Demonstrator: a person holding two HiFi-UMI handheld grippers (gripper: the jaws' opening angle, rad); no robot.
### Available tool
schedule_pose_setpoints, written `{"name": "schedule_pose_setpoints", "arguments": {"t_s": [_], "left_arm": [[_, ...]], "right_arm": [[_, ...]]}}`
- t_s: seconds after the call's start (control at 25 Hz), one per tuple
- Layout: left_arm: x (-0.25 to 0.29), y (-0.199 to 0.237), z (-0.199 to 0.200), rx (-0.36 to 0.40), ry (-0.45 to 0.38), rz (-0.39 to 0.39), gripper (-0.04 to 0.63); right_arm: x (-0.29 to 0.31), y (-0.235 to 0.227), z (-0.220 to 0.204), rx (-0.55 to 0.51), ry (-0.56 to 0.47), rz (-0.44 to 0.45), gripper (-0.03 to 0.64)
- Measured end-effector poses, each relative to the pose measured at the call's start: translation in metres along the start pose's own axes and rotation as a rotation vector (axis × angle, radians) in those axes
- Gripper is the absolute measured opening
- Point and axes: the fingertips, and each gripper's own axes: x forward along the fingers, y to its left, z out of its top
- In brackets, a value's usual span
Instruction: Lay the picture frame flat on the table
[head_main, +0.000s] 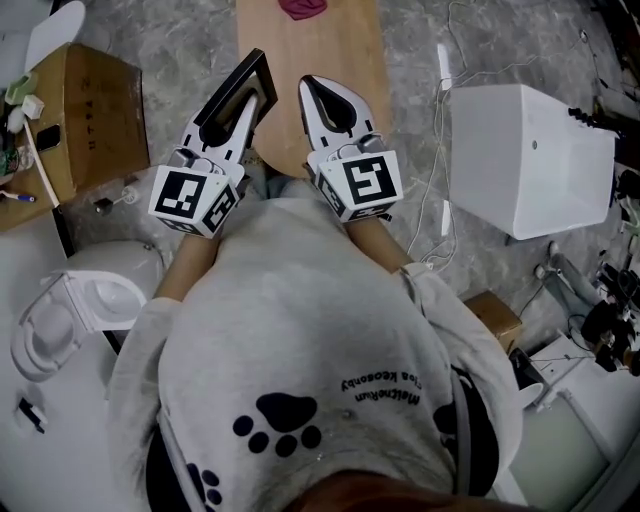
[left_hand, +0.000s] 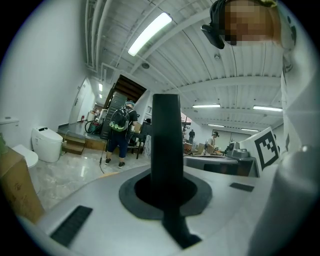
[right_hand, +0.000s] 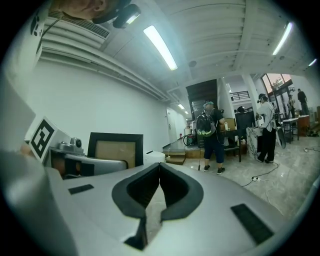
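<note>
Grey marbled floor (head_main: 405, 60), white toilet (head_main: 100, 290), cardboard box (head_main: 95, 120), strip light (left_hand: 150, 34) on white ceiling (left_hand: 235, 65).

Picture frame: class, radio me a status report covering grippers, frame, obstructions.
Left gripper shut on picture frame edge; right gripper shut, empty. Picture frame on edge over wooden table, not yet flat. Magenta cloth at table's far end, clear of frame.

In the head view my left gripper (head_main: 245, 112) covers the lower part of the picture frame (head_main: 247, 72), and its own view gives me only the frame's dark edge, never its face. The table's (head_main: 345, 90) near end disappears under the grey sweatshirt (head_main: 300, 330), and the top edge cuts off a magenta thing (head_main: 302, 8) lying on it.
</note>
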Motion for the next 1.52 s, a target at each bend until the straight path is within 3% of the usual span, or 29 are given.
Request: {"name": "schedule_pose_setpoints", "arguments": {"t_s": [0.44,0.72,1.24,1.52], "left_arm": [[0.034,0.035,-0.023,-0.010,0.080,-0.099,0.018],[0.050,0.037,-0.044,0.054,0.118,-0.177,0.018],[0.069,0.040,-0.098,0.016,0.130,-0.257,0.018],[0.076,0.049,-0.128,-0.010,0.146,-0.262,0.018]], "right_arm": [[0.038,-0.020,-0.029,0.024,0.059,-0.032,0.012],[0.044,-0.033,-0.047,0.024,0.078,-0.045,0.012],[0.053,-0.051,-0.107,0.056,0.132,-0.049,0.012],[0.059,-0.055,-0.136,0.067,0.138,-0.041,0.012]]}}
